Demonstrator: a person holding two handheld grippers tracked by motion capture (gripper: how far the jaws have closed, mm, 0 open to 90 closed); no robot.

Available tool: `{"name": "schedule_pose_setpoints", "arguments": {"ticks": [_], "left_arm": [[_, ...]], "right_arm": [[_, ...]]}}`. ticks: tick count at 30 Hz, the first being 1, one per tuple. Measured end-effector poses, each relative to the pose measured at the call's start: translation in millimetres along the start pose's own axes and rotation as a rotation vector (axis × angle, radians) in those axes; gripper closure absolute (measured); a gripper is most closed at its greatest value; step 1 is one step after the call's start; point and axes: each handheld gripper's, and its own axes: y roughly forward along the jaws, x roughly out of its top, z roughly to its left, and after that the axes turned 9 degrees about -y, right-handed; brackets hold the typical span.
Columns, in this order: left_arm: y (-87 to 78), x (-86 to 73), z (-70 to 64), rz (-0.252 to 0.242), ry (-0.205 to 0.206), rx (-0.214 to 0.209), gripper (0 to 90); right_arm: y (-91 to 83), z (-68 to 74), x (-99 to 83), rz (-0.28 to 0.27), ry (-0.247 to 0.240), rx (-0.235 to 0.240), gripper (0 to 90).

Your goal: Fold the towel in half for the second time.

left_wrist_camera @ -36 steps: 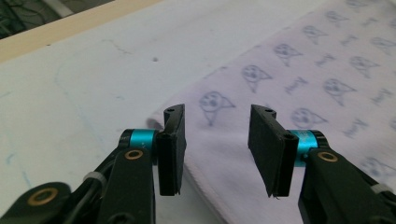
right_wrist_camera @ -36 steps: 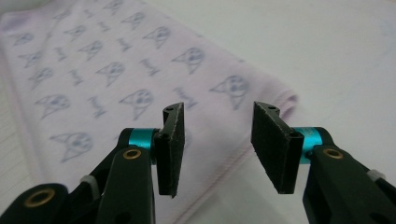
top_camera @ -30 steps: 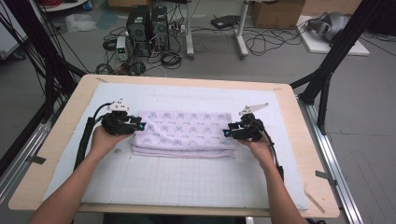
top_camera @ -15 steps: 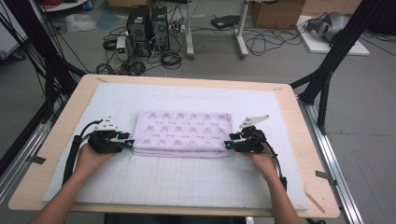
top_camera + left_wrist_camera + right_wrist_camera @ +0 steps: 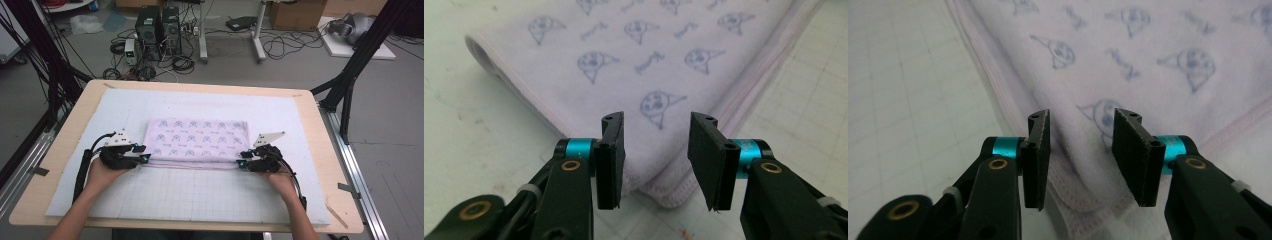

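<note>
Towel: patterned towel [image 5: 196, 140] lies folded flat, mid-mat on the white grid mat [image 5: 200, 195].
Left gripper: left gripper [image 5: 656, 150] released, jaws apart at the near left corner, nothing between them.
Right gripper: right gripper [image 5: 1080, 150] released too, jaws straddling the near right corner, not pinching.
Progress: looks like one fold done; another may follow.

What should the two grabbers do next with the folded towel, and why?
Probably ease both grabbers back from the towel. The left gripper and right gripper both stand open, each with a near corner of the towel lying between its jaws, nothing pinched. The towel looks neatly folded and flat on the white mat, so letting go and backing off seems the safest small move.
</note>
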Motion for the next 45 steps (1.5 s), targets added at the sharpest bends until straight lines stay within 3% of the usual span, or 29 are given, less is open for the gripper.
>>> {"name": "schedule_pose_setpoints", "arguments": {"ticks": [2,4,9,11,14,16,18,22,26,33,38,45], "left_arm": [[4.3,-5.8,1.4,0.033,0.012,0.013,58.6],[4.3,-7.5,1.1,0.021,0.025,0.02,60.6],[2.6,-5.3,3.8,0.001,-0.002,-0.001,80.0],[2.2,-4.3,4.0,0.005,-0.011,-0.001,80.7],[1.1,-4.1,3.7,0.001,-0.019,-0.014,79.4],[0.5,-3.6,4.1,0.005,-0.034,-0.025,66.7],[-0.2,-3.3,4.1,0.002,-0.031,-0.036,60.6],[3.9,-3.5,4.3,0.017,-0.018,-0.013,72.4],[1.5,-1.6,3.0,-0.005,-0.008,0.003,86.0],[-2.6,2.2,1.7,-0.034,-0.012,0.011,87.5],[-11.3,9.9,2.7,-0.094,-0.036,0.001,87.4],[-20.2,8.0,-3.4,-0.08,-0.02,-0.008,87.5]], "right_arm": [[-0.9,0.5,0.1,-0.002,0.001,-0.006,61.7],[0.0,1.4,0.4,0.007,-0.008,-0.017,65.4],[-0.7,-0.1,0.5,0.0,0.001,-0.009,81.7],[-2.7,-0.9,0.9,-0.006,0.007,-0.002,83.9],[-5.6,0.0,2.4,-0.019,-0.004,-0.012,83.9],[-6.6,0.4,3.1,-0.021,-0.004,-0.014,79.4],[-7.7,1.9,4.0,-0.026,-0.011,-0.014,77.4],[-5.2,3.9,5.5,-0.018,-0.026,-0.019,78.3],[-1.4,3.0,4.4,0.012,-0.028,-0.018,86.0],[-10.0,7.5,10.7,-0.024,-0.064,-0.055,86.9],[-20.2,8.5,14.5,-0.069,-0.065,-0.068,87.1],[-34.3,16.6,15.6,-0.083,-0.073,-0.066,87.1]]}}
